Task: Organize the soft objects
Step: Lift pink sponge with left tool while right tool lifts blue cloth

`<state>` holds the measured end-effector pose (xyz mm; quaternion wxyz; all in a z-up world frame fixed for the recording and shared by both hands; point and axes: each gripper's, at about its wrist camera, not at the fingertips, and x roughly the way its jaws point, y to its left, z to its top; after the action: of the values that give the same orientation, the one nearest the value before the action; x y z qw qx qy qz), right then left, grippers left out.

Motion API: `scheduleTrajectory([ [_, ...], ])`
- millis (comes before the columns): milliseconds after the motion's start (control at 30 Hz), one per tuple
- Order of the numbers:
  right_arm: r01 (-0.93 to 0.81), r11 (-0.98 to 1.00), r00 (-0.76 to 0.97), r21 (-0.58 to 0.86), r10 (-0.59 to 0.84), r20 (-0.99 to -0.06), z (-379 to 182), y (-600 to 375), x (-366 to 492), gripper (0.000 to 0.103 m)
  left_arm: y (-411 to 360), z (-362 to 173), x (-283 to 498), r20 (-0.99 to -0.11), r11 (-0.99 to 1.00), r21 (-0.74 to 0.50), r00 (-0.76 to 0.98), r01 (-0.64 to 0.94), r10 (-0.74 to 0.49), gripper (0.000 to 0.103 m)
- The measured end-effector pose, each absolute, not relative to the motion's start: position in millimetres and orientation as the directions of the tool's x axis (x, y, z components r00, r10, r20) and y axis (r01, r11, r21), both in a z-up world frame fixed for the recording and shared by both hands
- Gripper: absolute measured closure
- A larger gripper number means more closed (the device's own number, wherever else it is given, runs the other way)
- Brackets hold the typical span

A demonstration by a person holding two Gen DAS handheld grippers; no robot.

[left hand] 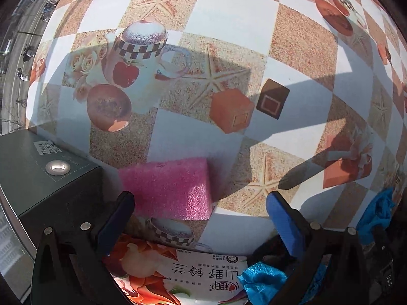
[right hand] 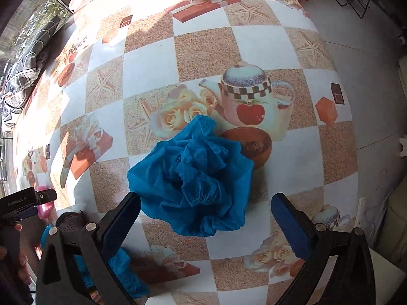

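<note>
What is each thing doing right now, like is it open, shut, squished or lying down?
Left gripper: jaws open, holding nothing.
Right gripper: jaws open, holding nothing.
Pink sponge: lying flat on the table, not squished.
Blue crumpled cloth: scrunched up, loose on the table.
Dark box: shut.
Tissue pack: lying flat; open or sealed, cannot tell.

Sunlit checkered tablecloth [right hand: 152,58], grey floor [right hand: 356,38], window [right hand: 28,20]

- Left wrist view looks steeply down, close over the tabletop [left hand: 229,5], past its tongs [left hand: 201,211].
- Right wrist view does likewise, nearby on the right.
- Both share the checked tabletop.
</note>
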<state>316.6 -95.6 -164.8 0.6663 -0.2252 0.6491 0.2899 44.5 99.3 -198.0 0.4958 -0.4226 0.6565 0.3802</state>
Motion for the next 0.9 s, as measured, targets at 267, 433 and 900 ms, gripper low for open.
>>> scheduleTrajectory([
  [267, -0.726, 0.688, 0.016, -0.020, -0.013, -1.000, -202, -55, 311, 0.000, 100, -209, 69, -0.976, 0.355, 0.088, -0.152, -0.931, -0.157, 0.000],
  [433, -0.744, 0.667, 0.038, -0.016, 0.019, -0.999, -203, -52, 307, 0.000, 97, -190, 69, -0.976, 0.335, 0.164, -0.201, -0.928, -0.080, 0.000],
  [900, -0.750, 0.661, 0.045, -0.015, 0.028, -0.999, -194, -53, 302, 0.000, 106, -208, 66, -0.978, 0.261, 0.104, -0.146, -0.960, -0.148, 0.000],
])
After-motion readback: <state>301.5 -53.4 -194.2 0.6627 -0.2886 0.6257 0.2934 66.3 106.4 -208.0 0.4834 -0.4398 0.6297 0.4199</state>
